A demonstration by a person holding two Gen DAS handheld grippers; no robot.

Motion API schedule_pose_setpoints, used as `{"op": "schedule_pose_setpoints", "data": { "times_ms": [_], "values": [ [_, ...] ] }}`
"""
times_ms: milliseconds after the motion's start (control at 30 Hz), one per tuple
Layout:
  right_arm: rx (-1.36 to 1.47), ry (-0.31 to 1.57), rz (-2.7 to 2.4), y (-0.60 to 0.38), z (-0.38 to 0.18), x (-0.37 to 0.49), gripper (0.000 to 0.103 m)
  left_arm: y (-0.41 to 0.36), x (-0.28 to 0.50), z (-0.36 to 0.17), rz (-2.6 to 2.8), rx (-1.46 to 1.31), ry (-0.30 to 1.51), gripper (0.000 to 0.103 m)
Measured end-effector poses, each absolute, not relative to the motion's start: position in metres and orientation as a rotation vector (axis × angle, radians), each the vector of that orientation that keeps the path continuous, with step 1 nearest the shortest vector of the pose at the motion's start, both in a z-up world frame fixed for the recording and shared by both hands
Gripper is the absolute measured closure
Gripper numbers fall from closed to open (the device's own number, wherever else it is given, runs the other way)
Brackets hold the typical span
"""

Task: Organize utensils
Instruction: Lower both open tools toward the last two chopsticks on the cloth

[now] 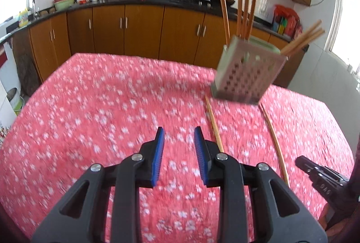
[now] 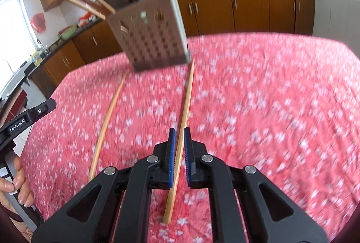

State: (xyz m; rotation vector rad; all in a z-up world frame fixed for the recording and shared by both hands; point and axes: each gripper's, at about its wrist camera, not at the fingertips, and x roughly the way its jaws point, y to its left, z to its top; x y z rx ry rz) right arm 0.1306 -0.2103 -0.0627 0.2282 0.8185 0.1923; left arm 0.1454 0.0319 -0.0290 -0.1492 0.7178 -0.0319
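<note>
A grey perforated utensil holder [image 1: 245,73] stands on the red floral tablecloth [image 1: 101,96] and holds several wooden chopsticks [image 1: 245,2]. Two more chopsticks lie on the cloth, one [image 1: 214,123] just right of my left gripper and one [image 1: 275,143] farther right. My left gripper [image 1: 179,134] is open and empty above the cloth. In the right wrist view the holder [image 2: 153,37] is ahead, and my right gripper [image 2: 179,134] straddles a lying chopstick [image 2: 183,121], jaws narrowly apart on either side of it. The other chopstick [image 2: 108,121] lies to the left.
Brown kitchen cabinets [image 1: 135,29] and a dark counter with pots run behind the table. The right gripper's body [image 1: 324,184] shows at the lower right of the left wrist view. A hand holding the left gripper [image 2: 20,121] shows at the left of the right wrist view.
</note>
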Motion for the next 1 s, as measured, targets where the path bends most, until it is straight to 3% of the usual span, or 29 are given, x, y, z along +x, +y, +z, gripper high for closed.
{"op": "schedule_pose_setpoints", "data": {
  "times_ms": [1000],
  "values": [
    [0.178, 0.855, 0.137, -0.204, -0.077, 0.133, 0.094, 0.007, 0.144, -0.050, -0.118, -0.126, 0.795, 0.072]
  ]
}}
